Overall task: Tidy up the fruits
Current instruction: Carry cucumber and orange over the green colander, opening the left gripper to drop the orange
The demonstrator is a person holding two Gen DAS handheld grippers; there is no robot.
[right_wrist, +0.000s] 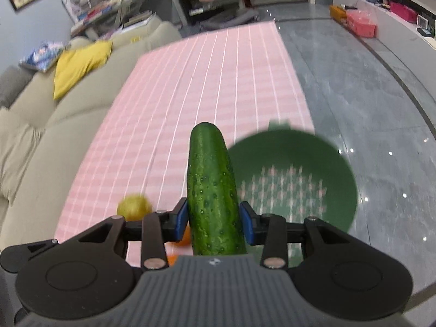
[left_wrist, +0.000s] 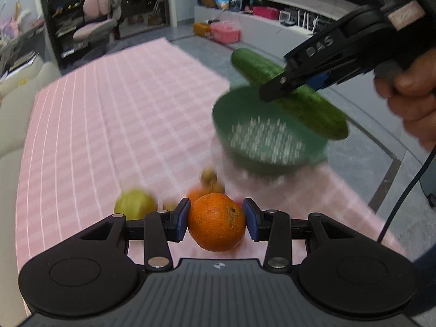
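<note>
Orange [left_wrist: 216, 222] pinched between left gripper [left_wrist: 217, 223] fingers; right gripper [right_wrist: 215, 222] clamps cucumber [right_wrist: 211, 188] lengthwise.

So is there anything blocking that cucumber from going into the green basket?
Nothing visible does. The right gripper holds the cucumber in the air over the near rim of the green basket, whose open top shows only its perforated bottom. The other fruits lie on the cloth beside it.

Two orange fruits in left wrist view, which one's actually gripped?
The nearer, larger orange, clamped between the left gripper and its blue pads. The other orange fruit sits behind it on the pink tablecloth, partly hidden, untouched.
</note>
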